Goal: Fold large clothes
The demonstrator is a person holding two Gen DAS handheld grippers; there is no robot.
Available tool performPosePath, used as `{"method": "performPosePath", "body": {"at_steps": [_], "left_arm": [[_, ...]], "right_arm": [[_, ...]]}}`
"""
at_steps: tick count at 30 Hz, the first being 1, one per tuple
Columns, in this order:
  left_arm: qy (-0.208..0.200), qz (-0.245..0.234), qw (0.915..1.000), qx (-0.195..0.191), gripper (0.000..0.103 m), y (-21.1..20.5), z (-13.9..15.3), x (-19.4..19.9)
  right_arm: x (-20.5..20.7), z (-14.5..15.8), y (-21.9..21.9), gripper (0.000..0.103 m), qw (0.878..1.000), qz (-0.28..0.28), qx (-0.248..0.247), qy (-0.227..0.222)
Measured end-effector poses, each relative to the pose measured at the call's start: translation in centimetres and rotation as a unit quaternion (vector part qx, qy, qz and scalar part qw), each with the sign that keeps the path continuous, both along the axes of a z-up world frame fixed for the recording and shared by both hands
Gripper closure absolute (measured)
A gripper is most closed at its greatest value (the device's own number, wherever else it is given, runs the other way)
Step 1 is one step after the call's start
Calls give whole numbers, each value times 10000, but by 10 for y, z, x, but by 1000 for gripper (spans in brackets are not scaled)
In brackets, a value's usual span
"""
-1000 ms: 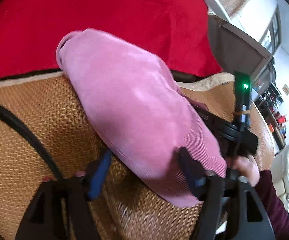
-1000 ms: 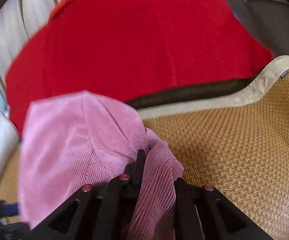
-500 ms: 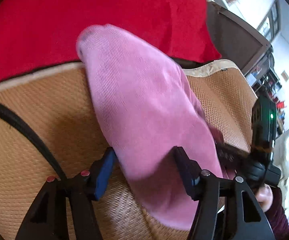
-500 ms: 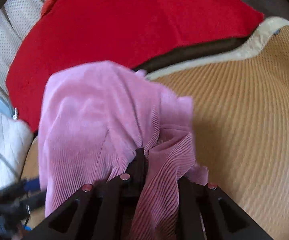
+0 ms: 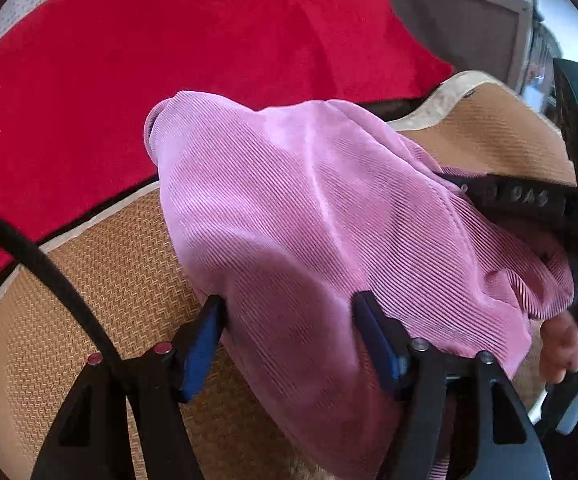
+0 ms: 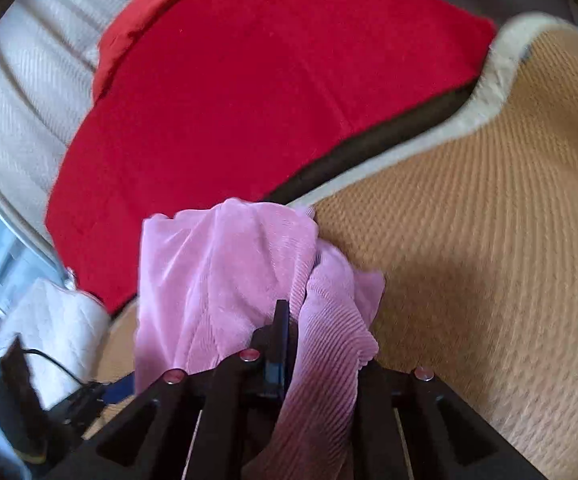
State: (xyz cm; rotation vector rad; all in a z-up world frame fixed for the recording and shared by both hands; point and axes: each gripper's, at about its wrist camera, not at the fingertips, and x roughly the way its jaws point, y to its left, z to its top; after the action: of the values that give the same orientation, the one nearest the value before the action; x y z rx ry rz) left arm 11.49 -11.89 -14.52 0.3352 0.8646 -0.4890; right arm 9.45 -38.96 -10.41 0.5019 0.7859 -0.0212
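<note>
Pink corduroy garment — ribbed, bunched, draping

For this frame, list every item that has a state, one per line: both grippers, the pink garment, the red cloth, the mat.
Right gripper: shut on the pink corduroy garment, pinching a bunched edge.
Left gripper: open, jaws just widened; the garment lies between the pads, unpinched.
Pink corduroy garment: bunched, partly lifted off the mat.
Red cloth: spread flat behind the mat.
Woven mat: flat, under the garment.
</note>
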Motion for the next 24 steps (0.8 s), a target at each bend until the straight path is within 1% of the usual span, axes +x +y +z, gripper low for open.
{"method": "performPosePath", "body": {"at_steps": [1,2,3,4,6,9,10,12,13,15,16,17,18,20,21,22,24], "left_arm": [[-132,-25,9998,131,31,-4,-2,-2],[-198,-46,9996,192,31,-13,-2,-2],[-208,-44,9996,207,31,-13,-1,-2],[-133,-32,9998,128,30,-11,0,1],[53,54,9997,-216,29,3,8,4],[465,137,9959,-764,29,33,21,6],[465,134,9951,-860,29,39,27,5],[259,145,9961,-836,29,54,37,-6],[138,71,9964,-828,29,59,43,-12],[83,-139,9962,-854,29,64,48,-22],[120,-287,9958,-861,29,66,47,-27],[168,-413,9956,-822,29,58,42,-30],[212,-542,9960,-676,29,52,36,-35],[138,-561,9969,-539,28,55,30,-42],[135,-542,9968,-579,28,53,27,-43],[217,-505,9962,-670,28,54,25,-41],[432,-412,9947,-842,27,56,22,-35]], "right_arm": [[5,-8,2,92,9998,-36,-184,104],[11,-21,2,91,9991,-66,-234,334],[14,-27,-1,91,9991,-93,-120,386],[12,-26,-4,91,9994,-112,43,310],[10,-18,-6,91,9995,-41,131,285],[-3,-6,-14,91,9984,9,523,196],[-9,0,-17,91,9975,0,685,154],[-18,11,-21,91,9978,8,660,12],[-24,20,-19,91,9985,30,544,-79],[-33,28,-21,91,9992,90,387,-80],[-37,31,-20,91,9993,135,343,-73],[-38,28,-19,91,9993,190,329,-73],[-41,28,-17,91,9992,238,301,-64],[-43,28,-15,91,9990,306,318,-13],[-46,29,-19,91,9984,293,475,7],[-44,26,-28,91,9963,209,830,35],[-45,23,-41,91,9922,100,1245,23]]}}
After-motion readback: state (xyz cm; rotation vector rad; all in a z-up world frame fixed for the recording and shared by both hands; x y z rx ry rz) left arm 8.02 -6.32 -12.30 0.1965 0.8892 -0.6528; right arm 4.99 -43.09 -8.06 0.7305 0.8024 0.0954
